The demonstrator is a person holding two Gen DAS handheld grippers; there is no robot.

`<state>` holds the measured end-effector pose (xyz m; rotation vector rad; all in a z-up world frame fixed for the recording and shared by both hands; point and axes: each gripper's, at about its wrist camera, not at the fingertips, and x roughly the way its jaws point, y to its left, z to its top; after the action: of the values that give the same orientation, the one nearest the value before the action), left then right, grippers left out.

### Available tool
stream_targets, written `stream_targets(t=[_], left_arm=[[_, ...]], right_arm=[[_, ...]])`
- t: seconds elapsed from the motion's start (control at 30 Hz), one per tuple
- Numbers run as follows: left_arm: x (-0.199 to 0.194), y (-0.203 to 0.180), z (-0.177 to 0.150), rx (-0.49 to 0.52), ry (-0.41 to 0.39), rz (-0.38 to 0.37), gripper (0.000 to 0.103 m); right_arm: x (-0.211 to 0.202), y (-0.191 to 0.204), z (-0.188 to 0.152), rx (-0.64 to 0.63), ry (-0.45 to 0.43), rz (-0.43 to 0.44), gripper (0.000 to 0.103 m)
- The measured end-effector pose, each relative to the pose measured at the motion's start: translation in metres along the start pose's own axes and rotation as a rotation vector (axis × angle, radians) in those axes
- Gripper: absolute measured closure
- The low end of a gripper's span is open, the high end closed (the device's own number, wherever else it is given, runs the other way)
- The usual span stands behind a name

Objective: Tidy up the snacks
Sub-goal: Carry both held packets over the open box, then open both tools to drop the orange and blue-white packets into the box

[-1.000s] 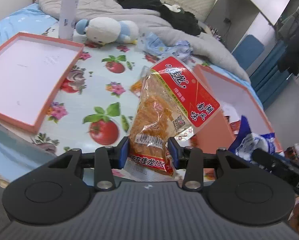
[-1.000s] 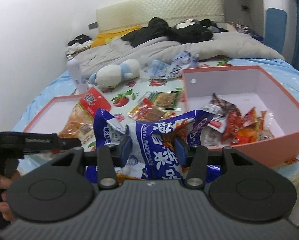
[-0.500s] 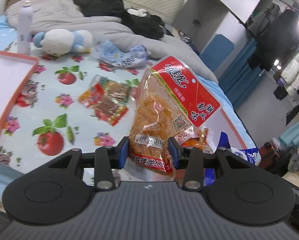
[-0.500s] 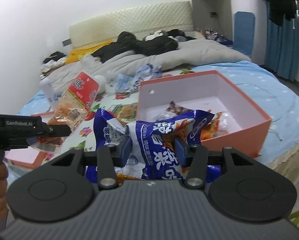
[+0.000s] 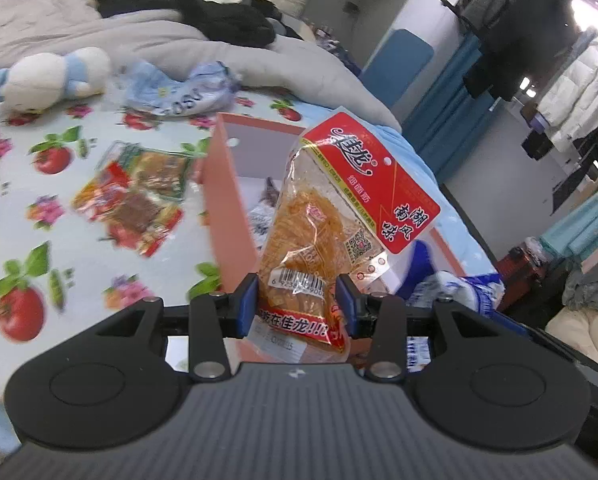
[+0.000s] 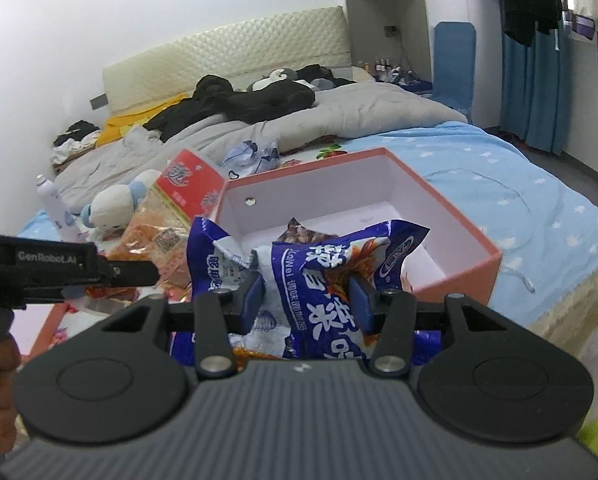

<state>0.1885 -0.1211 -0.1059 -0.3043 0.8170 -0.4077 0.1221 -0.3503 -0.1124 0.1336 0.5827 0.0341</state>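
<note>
**Left wrist view: both grippers carry snack bags at the pink box**

Left wrist view shows the left gripper (image 5: 297, 300) clamped on the lower end of a red-topped snack bag (image 5: 335, 220); the bag stands upright between the blue pads (image 5: 249, 304), its red header tilted to the right, and it hangs over the near wall of the pink box (image 5: 227, 200); a loose pile of small snack packets (image 5: 133, 196) lies on the fruit-print sheet (image 5: 23, 240) just left of the box; a plush toy (image 5: 47, 78) lies beyond the box to the left, and a crumpled blue bag (image 5: 179, 92) lies beyond the box, beside the toy.

In the right wrist view the right gripper (image 6: 307, 300) is closed on a blue snack bag (image 6: 319, 280), pinched at its middle and crumpled; the bag is held in front of the pink box (image 6: 451, 216), at its near left corner, and hides part of the inside; one dark packet (image 6: 303, 232) shows inside the box, just behind the blue bag; the left gripper (image 6: 111, 272) comes in from the left of the box, with the red-topped snack bag (image 6: 179, 204) held beside the box's left wall; a white bottle (image 6: 53, 204) stands well left of the box.
</note>
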Motion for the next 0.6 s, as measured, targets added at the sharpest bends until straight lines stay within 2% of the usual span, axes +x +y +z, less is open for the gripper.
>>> stream_targets(t=[0.13, 0.27, 0.43, 0.6], left_arm=[[0.038, -0.013, 0.026, 0.049, 0.05, 0.006, 0.056], [0.073, -0.022, 0.052, 0.065, 0.1, 0.019, 0.055], [0.093, -0.034, 0.081, 0.075, 0.097, 0.031, 0.055], [0.116, -0.035, 0.099, 0.084, 0.165, 0.043, 0.054]], right_arm=[[0.03, -0.011, 0.018, -0.043, 0.027, -0.014, 0.053], [0.058, -0.027, 0.036, -0.021, 0.066, -0.015, 0.053], [0.093, -0.049, 0.05, 0.024, 0.149, -0.008, 0.054], [0.114, -0.062, 0.055, 0.02, 0.206, -0.027, 0.053]])
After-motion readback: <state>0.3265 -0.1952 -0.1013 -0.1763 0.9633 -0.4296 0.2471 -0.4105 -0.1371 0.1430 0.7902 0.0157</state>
